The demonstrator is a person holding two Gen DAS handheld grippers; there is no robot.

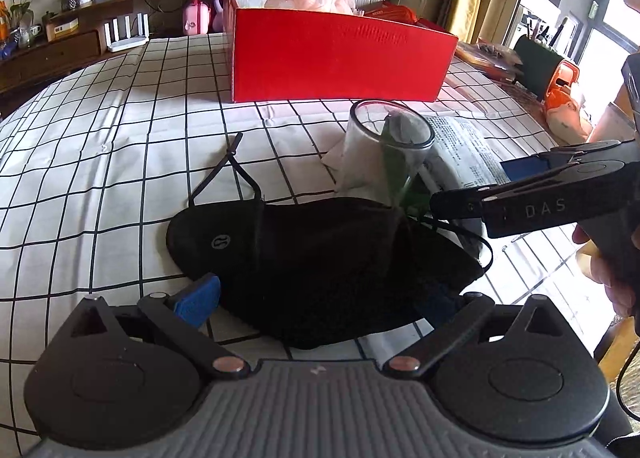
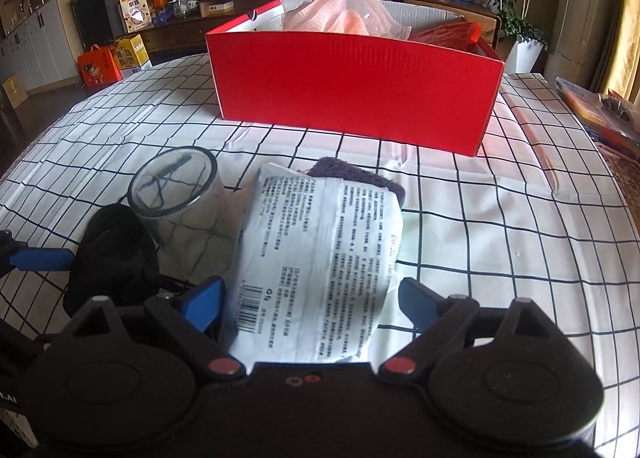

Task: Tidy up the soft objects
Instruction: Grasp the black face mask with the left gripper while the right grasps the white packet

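Black cloth pouch [image 1: 320, 270] lies nearest on the white grid-checked tablecloth [image 1: 120, 146], between the left gripper's [image 1: 320, 304] spread jaws. Right gripper [image 2: 310, 298], jaws wide, straddles a white printed packet [image 2: 316, 254], not pressing it. Farther off stand a clear plastic cup [image 2: 180, 202] and a red box [image 2: 356, 94]; cluttered shelves [image 2: 192, 14] line the far wall.

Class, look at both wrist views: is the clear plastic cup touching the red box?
Apart. The right wrist view shows bare checked cloth lying between the clear cup and the red box.

"DAS" on the right tongs [image 1: 520, 194], a barcode on the white packet [image 2: 320, 258]
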